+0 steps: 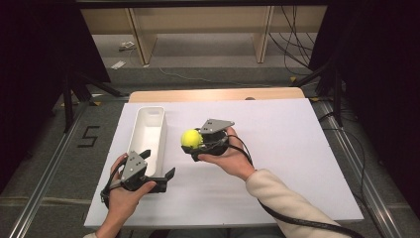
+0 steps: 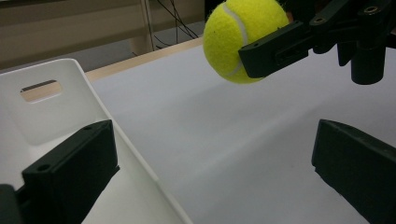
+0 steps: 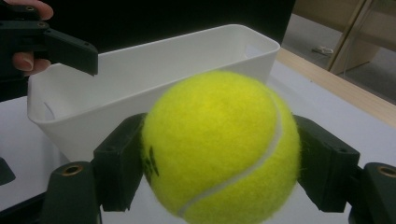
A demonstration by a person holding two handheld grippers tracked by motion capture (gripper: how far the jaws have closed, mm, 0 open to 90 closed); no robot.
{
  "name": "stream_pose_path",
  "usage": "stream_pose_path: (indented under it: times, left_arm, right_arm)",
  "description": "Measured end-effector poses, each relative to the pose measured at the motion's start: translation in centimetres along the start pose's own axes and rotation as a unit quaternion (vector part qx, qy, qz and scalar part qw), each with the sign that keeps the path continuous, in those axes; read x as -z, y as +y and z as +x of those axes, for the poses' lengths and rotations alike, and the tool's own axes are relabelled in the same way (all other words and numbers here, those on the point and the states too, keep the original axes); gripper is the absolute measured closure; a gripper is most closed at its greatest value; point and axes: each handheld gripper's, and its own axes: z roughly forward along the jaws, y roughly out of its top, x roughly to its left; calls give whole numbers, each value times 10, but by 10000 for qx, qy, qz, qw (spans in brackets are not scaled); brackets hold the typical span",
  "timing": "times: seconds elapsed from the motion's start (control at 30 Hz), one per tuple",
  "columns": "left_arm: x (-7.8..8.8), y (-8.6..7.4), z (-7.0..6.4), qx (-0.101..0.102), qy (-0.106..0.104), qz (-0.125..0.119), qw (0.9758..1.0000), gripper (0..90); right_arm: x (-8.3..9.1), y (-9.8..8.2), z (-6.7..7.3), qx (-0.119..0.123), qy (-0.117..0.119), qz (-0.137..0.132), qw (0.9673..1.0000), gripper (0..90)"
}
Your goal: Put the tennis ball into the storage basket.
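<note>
Your right gripper (image 1: 194, 144) clamps the tennis ball (image 1: 190, 138) between both jaws, raised off the white bench (image 1: 277, 163), just beside the long side of the white bin (image 1: 147, 133). Your left gripper (image 1: 159, 174) stands wide open and empty at the bin's near end, one jaw over its inside, one outside.

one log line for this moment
right gripper: shut on tennis ball | left gripper: open, straddling white bin wall | ball: beside bin
</note>
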Motion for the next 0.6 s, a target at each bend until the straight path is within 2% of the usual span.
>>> stream_pose_path:
  times: [0.6]
  left_arm:
    - [0,0,0,-8,1,11,10000,0]
  right_arm:
    - [-5,5,-1,21,-13,-5,10000,262]
